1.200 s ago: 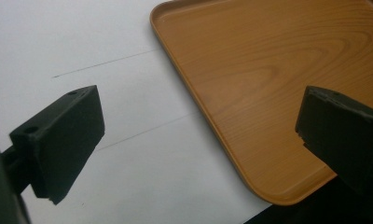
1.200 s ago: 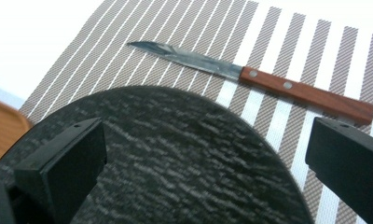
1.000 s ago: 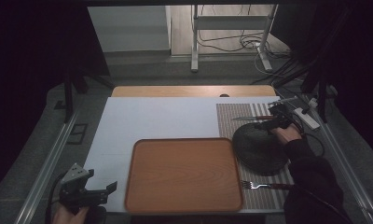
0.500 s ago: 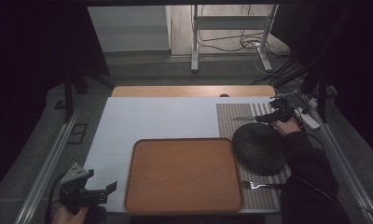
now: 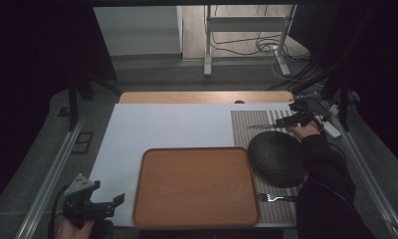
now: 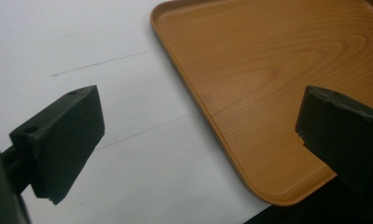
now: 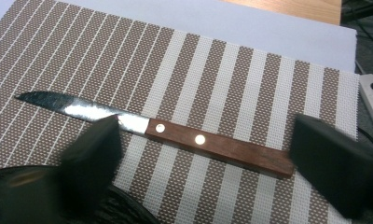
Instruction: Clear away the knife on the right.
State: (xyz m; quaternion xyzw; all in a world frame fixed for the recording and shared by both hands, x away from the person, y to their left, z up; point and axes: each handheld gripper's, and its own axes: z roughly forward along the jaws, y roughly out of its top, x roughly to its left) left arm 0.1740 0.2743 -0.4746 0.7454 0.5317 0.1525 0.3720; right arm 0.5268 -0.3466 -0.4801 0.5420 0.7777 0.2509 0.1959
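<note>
Wooden-handled knife (image 7: 175, 133) lies between closing right gripper (image 7: 212, 163) jaws.

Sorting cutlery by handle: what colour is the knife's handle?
Reddish-brown wood with two silver rivets on the knife's handle; clearest in the right gripper view.

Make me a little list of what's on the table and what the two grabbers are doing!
knife: lies flat on the striped placemat, wooden handle, not picked up yet
right gripper: jaws on either side of the knife, have just been closing, pads not touching it
left gripper: open, holding nothing, near a corner of the wooden tray
dark bowl: on the placemat, right of the tray
fork: on the placemat, at the near edge
</note>
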